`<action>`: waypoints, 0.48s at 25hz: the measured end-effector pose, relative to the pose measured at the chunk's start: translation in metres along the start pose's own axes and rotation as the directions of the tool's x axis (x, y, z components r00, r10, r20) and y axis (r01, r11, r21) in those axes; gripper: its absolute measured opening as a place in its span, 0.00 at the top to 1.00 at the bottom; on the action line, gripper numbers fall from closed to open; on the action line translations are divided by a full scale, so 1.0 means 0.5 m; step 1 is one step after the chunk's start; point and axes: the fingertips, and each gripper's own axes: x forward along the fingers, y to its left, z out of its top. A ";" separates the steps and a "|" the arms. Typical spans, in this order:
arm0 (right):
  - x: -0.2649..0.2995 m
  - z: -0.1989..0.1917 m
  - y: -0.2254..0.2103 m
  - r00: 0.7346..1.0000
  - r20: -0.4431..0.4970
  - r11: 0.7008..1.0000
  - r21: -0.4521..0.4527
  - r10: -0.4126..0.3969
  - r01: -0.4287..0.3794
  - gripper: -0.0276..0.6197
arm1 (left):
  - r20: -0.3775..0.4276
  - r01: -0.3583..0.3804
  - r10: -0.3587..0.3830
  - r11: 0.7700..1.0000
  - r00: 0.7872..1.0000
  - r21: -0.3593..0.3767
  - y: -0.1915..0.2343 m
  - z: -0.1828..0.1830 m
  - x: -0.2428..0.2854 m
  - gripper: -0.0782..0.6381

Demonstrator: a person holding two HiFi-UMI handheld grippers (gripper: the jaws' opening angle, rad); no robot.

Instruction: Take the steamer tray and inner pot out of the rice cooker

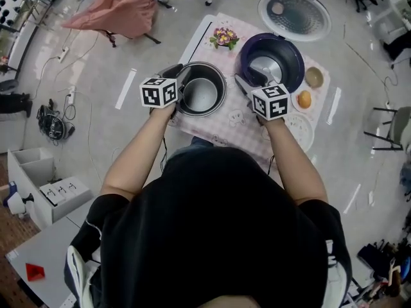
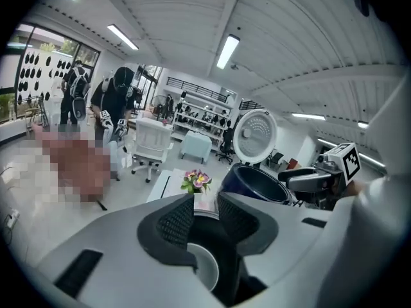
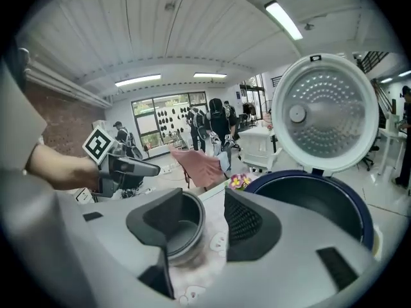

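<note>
1. We hold a gripper in each hand above the near edge of the counter [image 1: 194, 42], which is covered by a pink checked cloth [image 1: 225, 124].
2. The left gripper [image 1: 180, 79] has its jaws released. In its own view they stand apart with a narrow gap [image 2: 205, 204] and press on nothing; we see only the inner pot below them.
3. The right gripper [image 1: 249, 82] is likewise released. Its jaws [image 3: 204, 204] are spread wider and nothing is grasped; the cloth and the pot's rim show through the gap.
4. The inner pot [image 1: 201, 95] is out of the cooker. It sits upright on the cloth, to the left of the cooker and just beyond the left gripper. It is dark outside and pale grey inside, and looks empty [image 2: 202, 265] [image 3: 186, 230].
5. The dark blue rice cooker [image 1: 292, 56] stands on the cloth beside the pot, its cavity bare and grey. Its round lid [image 1: 294, 15] is swung fully open and stands up behind it [image 3: 327, 114] [image 2: 255, 136].
6. A white round piece [image 1: 300, 132] lies near the right forearm. We cannot tell whether it is the steamer tray.
7. A small bowl [image 1: 314, 77] and an orange round item [image 1: 304, 99] sit to the right of the cooker.
8. A small bunch of flowers [image 1: 224, 37] stands at the far side of the cloth.
</note>
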 end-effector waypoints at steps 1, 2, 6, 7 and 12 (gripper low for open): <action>-0.018 0.008 -0.011 1.000 0.012 1.000 0.004 -0.014 0.014 0.63 | 0.005 0.017 -0.017 1.000 1.000 0.013 -0.017 0.011 0.003 0.71; -0.037 0.015 -0.022 0.999 0.022 1.000 0.007 -0.030 0.030 0.63 | 0.009 0.035 -0.035 0.999 0.999 0.026 -0.035 0.023 0.007 0.71; -0.106 0.028 -0.061 0.994 0.055 0.996 0.027 -0.090 0.089 0.62 | 0.023 0.090 -0.091 0.993 0.996 0.075 -0.100 0.063 0.017 0.71; -0.119 0.028 -0.071 0.993 0.061 0.994 0.035 -0.103 0.101 0.62 | 0.026 0.101 -0.104 0.991 0.994 0.089 -0.115 0.070 0.022 0.71; -0.200 0.030 -0.106 0.981 0.090 0.983 0.083 -0.169 0.162 0.63 | 0.037 0.172 -0.179 0.973 0.983 0.155 -0.203 0.109 0.032 0.71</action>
